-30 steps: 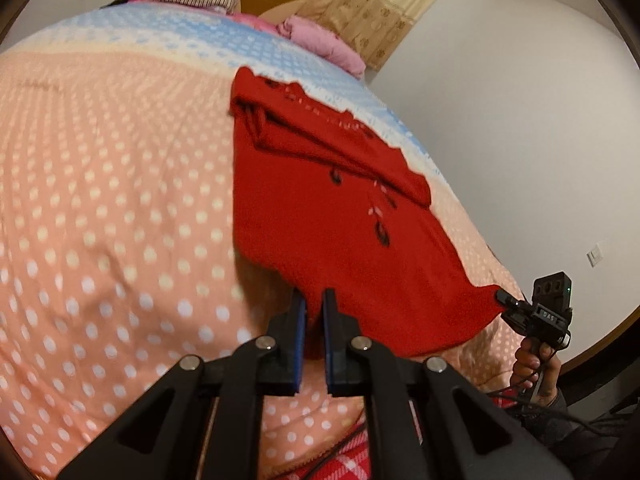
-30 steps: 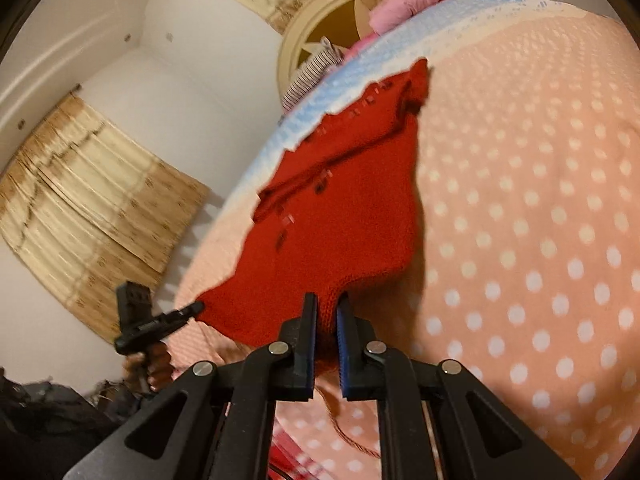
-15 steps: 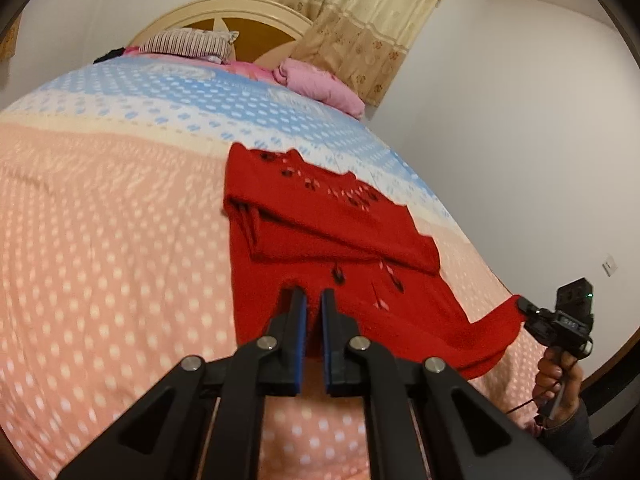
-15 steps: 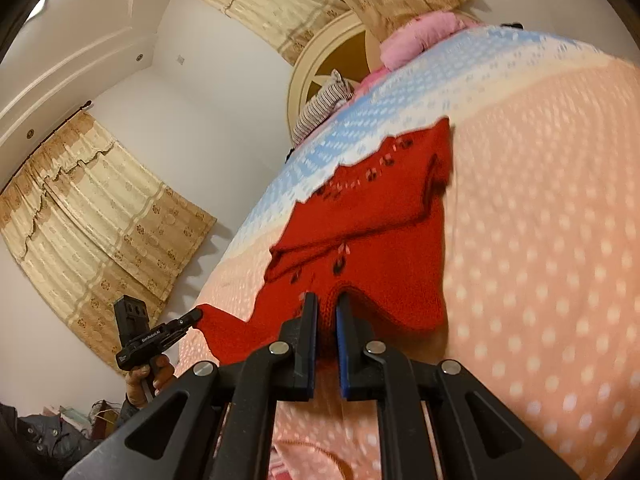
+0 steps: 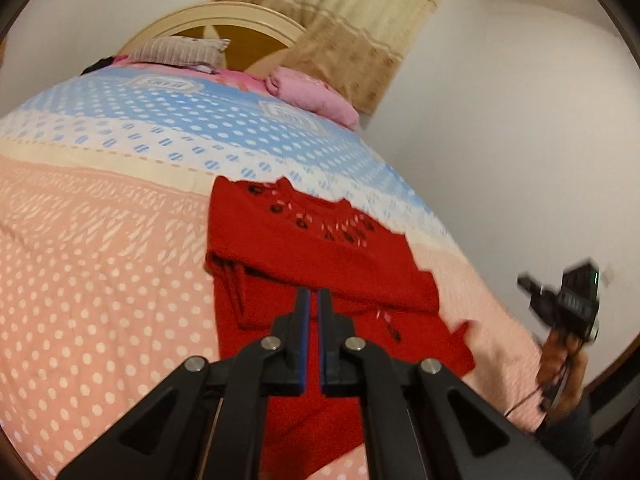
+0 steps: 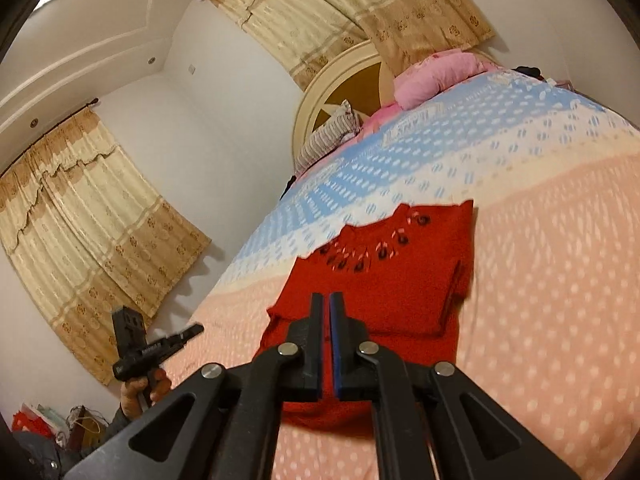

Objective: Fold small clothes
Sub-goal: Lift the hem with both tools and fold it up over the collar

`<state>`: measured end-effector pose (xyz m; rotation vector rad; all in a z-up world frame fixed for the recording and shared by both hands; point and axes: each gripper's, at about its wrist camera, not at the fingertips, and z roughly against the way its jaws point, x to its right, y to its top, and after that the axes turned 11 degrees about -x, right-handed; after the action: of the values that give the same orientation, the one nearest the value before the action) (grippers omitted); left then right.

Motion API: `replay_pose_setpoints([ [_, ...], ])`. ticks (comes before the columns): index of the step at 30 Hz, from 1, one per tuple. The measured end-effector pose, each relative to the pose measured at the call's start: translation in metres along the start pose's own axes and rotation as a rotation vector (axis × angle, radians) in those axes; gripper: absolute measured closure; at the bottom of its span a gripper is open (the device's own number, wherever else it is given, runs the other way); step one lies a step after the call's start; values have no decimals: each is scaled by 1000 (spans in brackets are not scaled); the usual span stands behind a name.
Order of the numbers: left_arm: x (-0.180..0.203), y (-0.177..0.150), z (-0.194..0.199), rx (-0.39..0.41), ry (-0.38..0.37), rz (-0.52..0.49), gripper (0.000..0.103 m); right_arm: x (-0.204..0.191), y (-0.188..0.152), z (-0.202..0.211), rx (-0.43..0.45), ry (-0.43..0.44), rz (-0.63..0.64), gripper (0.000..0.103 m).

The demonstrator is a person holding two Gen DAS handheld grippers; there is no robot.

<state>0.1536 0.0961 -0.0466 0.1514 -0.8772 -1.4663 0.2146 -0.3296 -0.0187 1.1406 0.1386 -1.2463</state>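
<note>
Both tongs (image 5: 313,294) (image 6: 326,298) nearly closed, empty, above red sweater (image 5: 320,256) on dotted bedspread (image 5: 100,280)

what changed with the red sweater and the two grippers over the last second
Both grippers have let go of the red sweater: a second ago each pinched a corner of its near edge. The left gripper and right gripper are now off the cloth, jaws nearly shut, and that edge lies on the bedspread. The sleeve folded across its middle and the pillows stayed put.
</note>
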Motion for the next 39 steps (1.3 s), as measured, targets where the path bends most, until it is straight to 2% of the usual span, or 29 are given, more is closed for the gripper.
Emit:
replay_pose_setpoints([
  [2, 2, -15, -4, -50, 28, -35, 94, 3, 2, -4, -19, 1, -3, 100],
  [4, -2, -37, -10, -135, 52, -52, 78, 2, -4, -11, -57, -26, 38, 100],
  [6, -8, -56, -13, -194, 59, -41, 70, 3, -17, -17, -112, -52, 68, 100],
  [9, -14, -85, -8, -242, 22, -17, 69, 18, -35, -20, -154, -83, 32, 99],
  [10, -13, -89, -6, -247, 9, -12, 69, 25, -39, -19, -153, -116, 15, 93],
  [11, -13, -94, -4, -250, -12, 1, 67, 32, -42, -17, -148, -144, -4, 79],
  [12, -13, -98, -2, -251, -26, 15, 58, 39, -43, -15, -144, -152, -24, 67],
  [13, -12, -101, -1, -250, -46, 28, 44, 46, -44, -13, -139, -152, -52, 45],
  [14, -10, -104, -3, -252, -67, 38, 37, 52, -45, -11, -127, -151, -76, 40],
  [15, -8, -105, -6, -259, -66, 40, 30, 55, -46, -10, -117, -147, -90, 40],
  [23, -6, -95, -32, -265, -86, 81, 30, 61, -43, -49, -195, -125, -129, 40],
  [25, -10, -95, -40, -277, -90, 97, 32, 63, -44, -60, -219, -156, -133, 40],
  [26, -12, -95, -43, -286, -91, 105, 34, 66, -45, -65, -223, -169, -144, 44],
  [27, -13, -96, -45, -287, -103, 110, 52, 69, -45, -69, -229, -168, -155, 50],
  [28, -13, -97, -46, -287, -119, 105, 92, 72, -46, -73, -236, -161, -162, 68],
  [29, -11, -97, -46, -300, -125, 86, 99, 73, -46, -75, -236, -163, -159, 86],
  [30, -8, -97, -43, -292, -111, 73, 97, 72, -46, -75, -231, -161, -147, 94],
  [31, -6, -97, -40, -273, -115, 59, 98, 68, -46, -74, -223, -147, -127, 96],
  [34, 2, -91, -25, -223, -122, 21, 98, 52, -42, -66, -189, -123, -73, 97],
  [39, -4, -68, -3, -128, -159, 57, 98, 30, -26, -49, -119, -83, -35, 97],
])
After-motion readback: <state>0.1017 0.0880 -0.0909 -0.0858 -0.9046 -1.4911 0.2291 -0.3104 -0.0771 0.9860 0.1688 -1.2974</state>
